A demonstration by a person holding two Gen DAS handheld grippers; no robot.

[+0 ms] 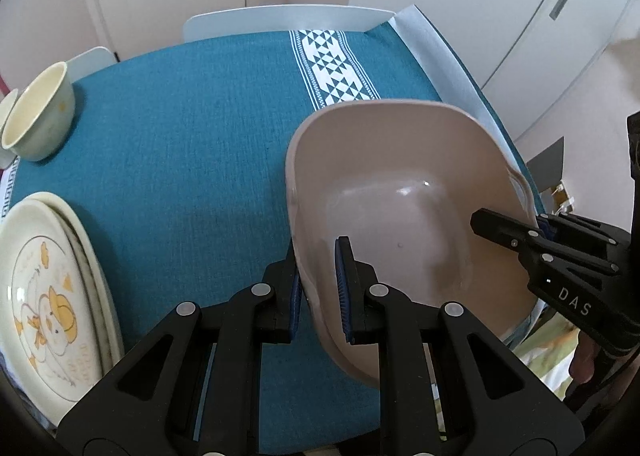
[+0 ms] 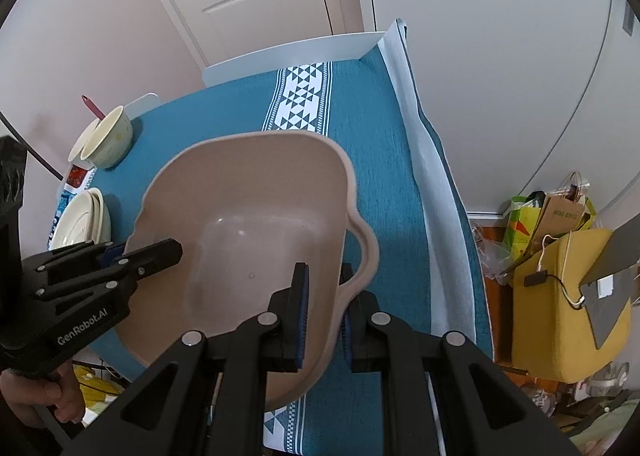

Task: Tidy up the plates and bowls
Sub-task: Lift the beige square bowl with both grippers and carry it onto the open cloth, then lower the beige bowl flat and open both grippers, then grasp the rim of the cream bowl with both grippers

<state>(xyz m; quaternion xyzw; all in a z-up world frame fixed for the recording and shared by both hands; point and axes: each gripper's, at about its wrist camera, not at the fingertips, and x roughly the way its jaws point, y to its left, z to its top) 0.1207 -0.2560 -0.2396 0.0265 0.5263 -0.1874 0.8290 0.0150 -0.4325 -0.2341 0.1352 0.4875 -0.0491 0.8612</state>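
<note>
A large beige plastic basin [image 1: 400, 192] [image 2: 256, 212] is held over the teal table between both grippers. My left gripper [image 1: 320, 288] is shut on the basin's left wall; it also shows in the right wrist view [image 2: 144, 250]. My right gripper [image 2: 324, 308] is shut on the basin's right rim by its handle; it also shows in the left wrist view [image 1: 508, 226]. A stack of cream plates [image 1: 48, 296] [image 2: 82, 220] with a duck print lies at the left. Cream bowls [image 1: 40, 112] [image 2: 106, 138] stand at the far left.
The teal tablecloth [image 1: 192, 136] [image 2: 380, 160] has a white patterned runner [image 1: 332, 64]. Pale chair backs [image 1: 280, 20] stand at the far edge. A yellow chair [image 2: 560, 304] and bags [image 2: 548, 212] are on the floor to the right. A pink utensil [image 2: 93, 106] is behind the bowls.
</note>
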